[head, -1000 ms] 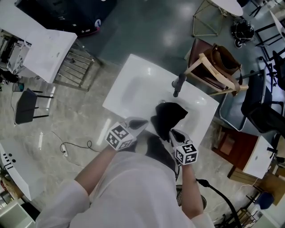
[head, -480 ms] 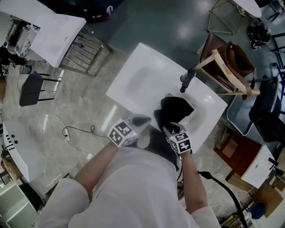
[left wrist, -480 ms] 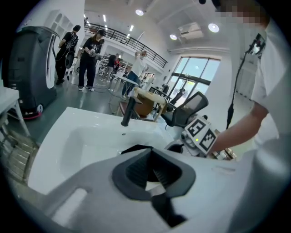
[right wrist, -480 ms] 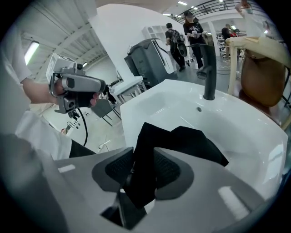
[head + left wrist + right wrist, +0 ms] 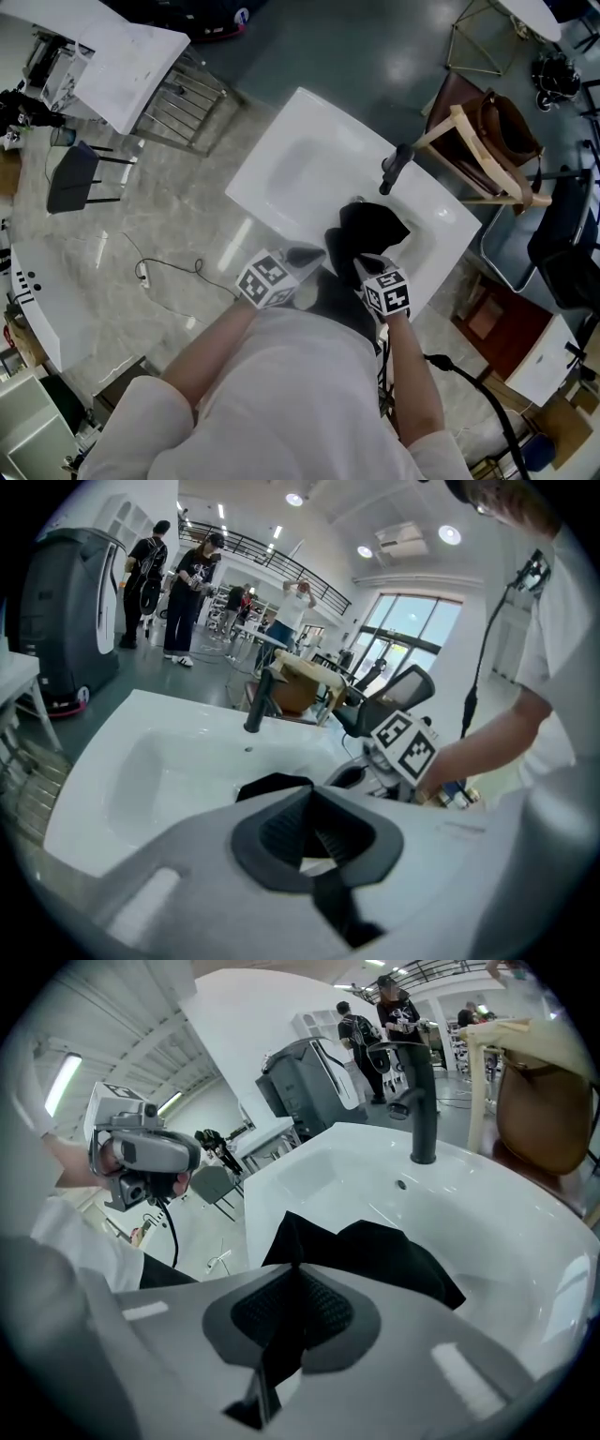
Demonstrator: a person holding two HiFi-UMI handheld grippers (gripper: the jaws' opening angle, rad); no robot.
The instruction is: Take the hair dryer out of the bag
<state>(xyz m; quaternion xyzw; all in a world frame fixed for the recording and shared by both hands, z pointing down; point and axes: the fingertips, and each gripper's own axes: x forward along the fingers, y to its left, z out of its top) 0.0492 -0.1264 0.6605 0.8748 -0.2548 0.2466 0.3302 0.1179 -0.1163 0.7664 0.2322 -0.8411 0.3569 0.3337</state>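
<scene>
A white sink (image 5: 300,169) with a dark tap (image 5: 398,169) lies just ahead of the fingers (image 5: 305,255). Grey marbled floor (image 5: 141,234) spreads to their left, and a wooden chair (image 5: 469,150) stands beyond to the right. Ceiling spotlights (image 5: 296,499) and tall windows (image 5: 412,630) brighten the hall.

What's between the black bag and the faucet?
Only bare white sink with one small hole lies between bag and faucet, clearest in the right gripper view.
</scene>
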